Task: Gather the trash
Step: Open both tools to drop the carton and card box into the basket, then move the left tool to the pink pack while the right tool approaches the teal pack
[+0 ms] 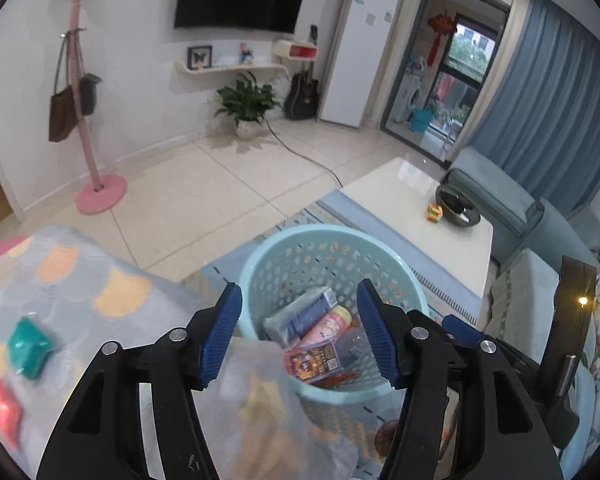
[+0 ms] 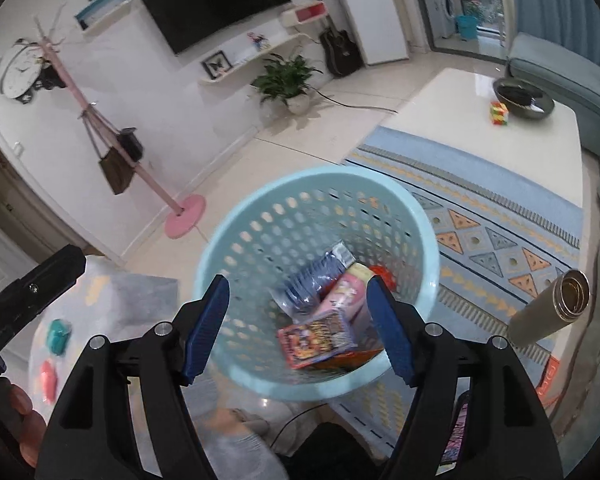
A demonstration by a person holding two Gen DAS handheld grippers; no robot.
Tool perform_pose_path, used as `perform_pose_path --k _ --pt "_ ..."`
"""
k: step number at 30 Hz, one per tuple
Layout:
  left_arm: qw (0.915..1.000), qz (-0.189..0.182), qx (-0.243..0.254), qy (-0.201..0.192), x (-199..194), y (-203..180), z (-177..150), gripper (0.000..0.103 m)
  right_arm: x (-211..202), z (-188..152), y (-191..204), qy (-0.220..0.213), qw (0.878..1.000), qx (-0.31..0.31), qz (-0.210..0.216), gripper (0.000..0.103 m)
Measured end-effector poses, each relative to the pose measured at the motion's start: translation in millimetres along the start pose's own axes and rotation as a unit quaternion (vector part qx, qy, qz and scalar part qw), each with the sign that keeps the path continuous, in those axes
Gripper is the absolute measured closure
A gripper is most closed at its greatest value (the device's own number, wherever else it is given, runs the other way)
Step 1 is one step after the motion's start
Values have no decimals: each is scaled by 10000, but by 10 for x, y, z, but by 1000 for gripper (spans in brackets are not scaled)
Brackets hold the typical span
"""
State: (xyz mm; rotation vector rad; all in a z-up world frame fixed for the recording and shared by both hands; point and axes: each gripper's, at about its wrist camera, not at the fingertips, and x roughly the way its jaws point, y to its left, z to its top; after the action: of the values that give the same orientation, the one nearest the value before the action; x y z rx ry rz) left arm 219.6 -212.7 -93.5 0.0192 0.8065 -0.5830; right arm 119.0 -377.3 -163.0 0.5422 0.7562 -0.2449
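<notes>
A light blue perforated basket [image 1: 268,256] stands on the rug, also in the right wrist view [image 2: 228,248]. Inside lie several wrappers: an orange snack packet [image 1: 314,360] [image 2: 318,336], a pink tube [image 1: 328,326] [image 2: 340,296] and a silvery blue packet [image 1: 300,312] [image 2: 316,276]. My left gripper [image 1: 300,336] is open and empty above the basket's near rim. My right gripper [image 2: 298,330] is open and empty over the basket. A teal packet [image 1: 30,346] [image 2: 58,336] and a pink packet [image 1: 4,408] [image 2: 48,376] lie on a patterned blanket [image 1: 80,292] at the left.
A white coffee table [image 1: 400,196] [image 2: 500,140] holds a dark bowl [image 1: 458,210] and a coloured cube [image 1: 434,212]. A gold metal flask [image 2: 552,308] lies at the right. A pink coat stand [image 1: 100,192], a potted plant [image 1: 248,108] and a blue sofa [image 1: 540,220] stand around.
</notes>
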Motion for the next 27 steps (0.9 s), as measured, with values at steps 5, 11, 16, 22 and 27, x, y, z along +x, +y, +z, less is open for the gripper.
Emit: perform_pose_path --k 5,11,16,22,27 --pt "9991 199 -196 -321 -504 219 -86 45 -284 -48 378 -152 9984 -334 427 35" --pt "9943 697 -509 -622 -1102 681 -231 45 -559 -182 1067 -282 9900 -1012 942 35" --pt "9858 1348 -768 -640 -1432 1218 -420 45 -634 -345 1693 -316 9770 -1723 1216 36" --pt "9822 1525 -1056 -301 -1460 1924 -718 45 -515 -576 2359 -92 9547 -2488 1629 55" --pt "9866 1301 -984 0 -1258 2227 -931 38 -175 -709 2758 437 9465 -2626 1821 61"
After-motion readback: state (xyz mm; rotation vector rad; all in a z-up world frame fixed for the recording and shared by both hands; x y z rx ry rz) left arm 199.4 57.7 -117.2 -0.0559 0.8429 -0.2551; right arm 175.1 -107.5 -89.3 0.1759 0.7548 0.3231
